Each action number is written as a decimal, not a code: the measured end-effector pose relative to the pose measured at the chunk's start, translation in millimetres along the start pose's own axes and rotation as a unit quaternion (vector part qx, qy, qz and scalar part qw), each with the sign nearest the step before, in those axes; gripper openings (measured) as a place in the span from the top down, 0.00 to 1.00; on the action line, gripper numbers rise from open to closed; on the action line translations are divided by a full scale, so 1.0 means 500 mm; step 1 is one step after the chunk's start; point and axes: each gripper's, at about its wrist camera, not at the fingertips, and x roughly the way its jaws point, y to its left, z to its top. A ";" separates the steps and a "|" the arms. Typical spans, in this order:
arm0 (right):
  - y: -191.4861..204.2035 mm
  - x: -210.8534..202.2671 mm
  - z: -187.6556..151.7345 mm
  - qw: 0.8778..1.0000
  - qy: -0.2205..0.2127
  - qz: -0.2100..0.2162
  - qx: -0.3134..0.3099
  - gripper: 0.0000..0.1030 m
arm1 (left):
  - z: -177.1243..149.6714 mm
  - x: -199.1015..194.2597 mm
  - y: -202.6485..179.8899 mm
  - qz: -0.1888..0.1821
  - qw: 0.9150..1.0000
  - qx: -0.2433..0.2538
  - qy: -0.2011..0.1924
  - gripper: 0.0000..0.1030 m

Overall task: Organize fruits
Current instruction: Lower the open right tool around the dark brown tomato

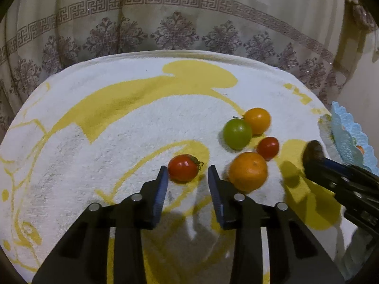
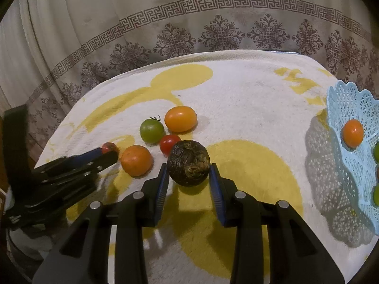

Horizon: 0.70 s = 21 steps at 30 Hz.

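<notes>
My left gripper [image 1: 188, 174] is open, its fingertips on either side of a red tomato [image 1: 183, 167] that lies on the towel. To its right lie an orange [image 1: 248, 170], a small red tomato [image 1: 268, 147], a green tomato [image 1: 237, 133] and a yellow-orange tomato [image 1: 257, 120]. My right gripper [image 2: 189, 174] is shut on a dark wrinkled fruit [image 2: 188, 166] and holds it just above the towel; it also shows in the left wrist view [image 1: 312, 152]. A light blue lattice basket [image 2: 348, 108] at the right holds an orange fruit [image 2: 352, 133] and green ones.
A white and yellow towel [image 2: 248, 99] covers the table. A patterned curtain [image 2: 189, 28] hangs behind its far edge. The basket stands at the towel's right edge [image 1: 343, 127]. The left gripper shows in the right wrist view [image 2: 104, 156], low at the left.
</notes>
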 end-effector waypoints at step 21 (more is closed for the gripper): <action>-0.036 -0.157 -0.019 0.997 -0.073 -0.001 0.036 0.65 | 0.011 -0.084 -0.030 -0.020 0.998 -0.003 -0.061 0.74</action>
